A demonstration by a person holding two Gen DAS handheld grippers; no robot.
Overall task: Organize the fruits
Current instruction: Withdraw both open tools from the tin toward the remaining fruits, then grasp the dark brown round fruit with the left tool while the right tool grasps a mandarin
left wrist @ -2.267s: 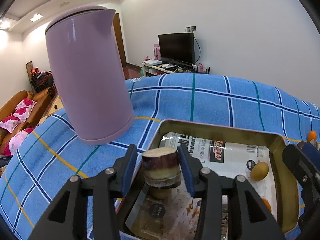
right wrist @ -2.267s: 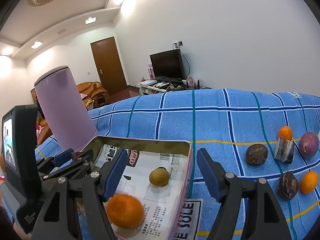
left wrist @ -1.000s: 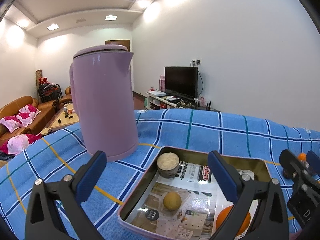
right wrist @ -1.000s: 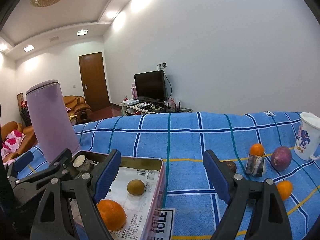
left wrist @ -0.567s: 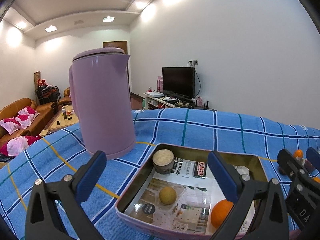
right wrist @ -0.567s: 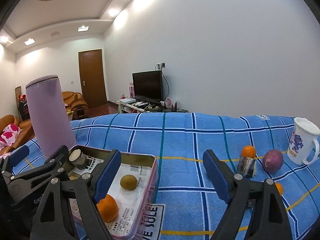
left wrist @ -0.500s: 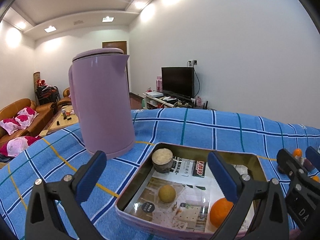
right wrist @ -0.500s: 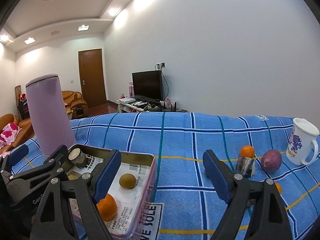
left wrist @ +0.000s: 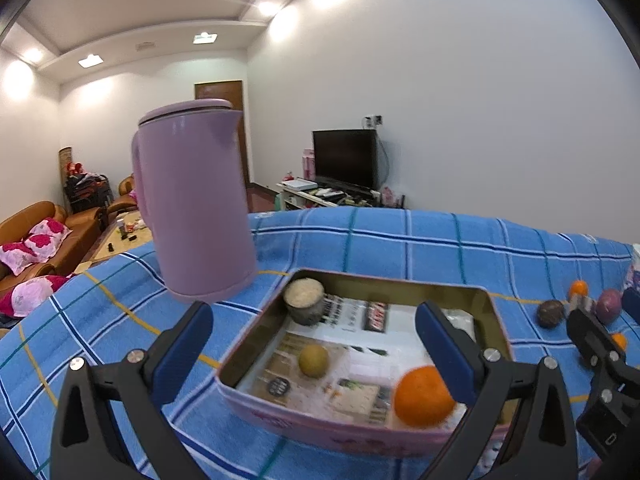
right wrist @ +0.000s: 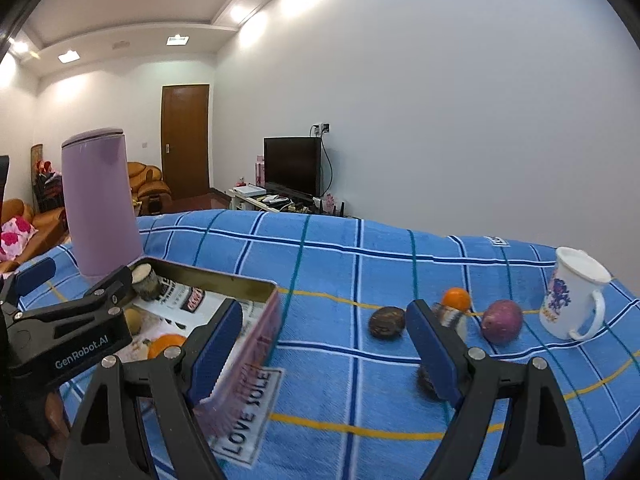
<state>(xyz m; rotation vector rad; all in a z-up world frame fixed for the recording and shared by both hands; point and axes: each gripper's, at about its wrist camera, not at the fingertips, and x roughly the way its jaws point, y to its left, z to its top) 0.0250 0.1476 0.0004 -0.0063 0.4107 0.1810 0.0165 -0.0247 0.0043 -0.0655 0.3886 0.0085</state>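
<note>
A pink tin tray lined with paper holds a sugarcane piece, a small yellow-green fruit and an orange. My left gripper is open and empty, above the tray's near side. My right gripper is open and empty, right of the tray. On the cloth to the right lie a dark round fruit, a sugarcane piece, a small orange and a purple fruit. Another dark fruit sits partly hidden behind my right finger.
A tall lilac kettle stands left of the tray. A white printed mug stands at the far right. The blue checked cloth covers the table. A TV and sofas are in the room behind.
My left gripper let go of the sugarcane piece in the tray's far left corner, opened and drew back. Both grippers shifted right; the loose fruits now sit nearer the right gripper.
</note>
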